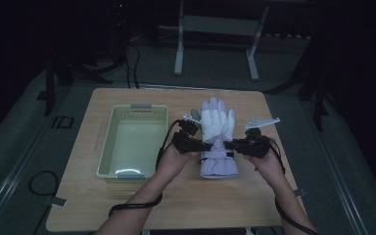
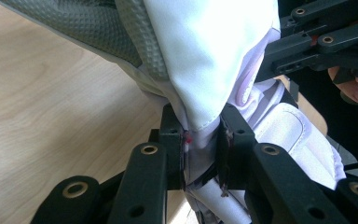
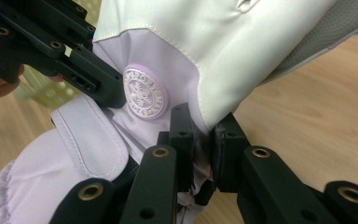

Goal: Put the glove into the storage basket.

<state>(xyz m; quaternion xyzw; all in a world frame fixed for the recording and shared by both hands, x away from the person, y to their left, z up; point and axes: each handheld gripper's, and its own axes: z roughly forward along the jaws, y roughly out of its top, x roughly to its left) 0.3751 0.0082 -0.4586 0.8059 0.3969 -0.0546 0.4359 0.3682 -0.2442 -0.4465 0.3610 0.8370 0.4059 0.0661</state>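
A white and lilac winter glove (image 1: 218,137) with a grey thumb hangs a little above the wooden table (image 1: 127,210), fingers pointing away from me. My left gripper (image 1: 205,146) is shut on its left wrist edge; in the left gripper view the fabric of the glove (image 2: 205,84) is pinched where the left gripper (image 2: 201,149) meets it. My right gripper (image 1: 230,145) is shut on the opposite edge. In the right gripper view the right gripper (image 3: 204,149) clamps the glove (image 3: 223,42) beside a round lilac badge (image 3: 144,92).
A pale green plastic basket (image 1: 133,139) stands on the table to the left of the glove. A metal frame (image 1: 215,34) stands on the floor beyond the far edge. Black cables trail from both grippers over the near edge.
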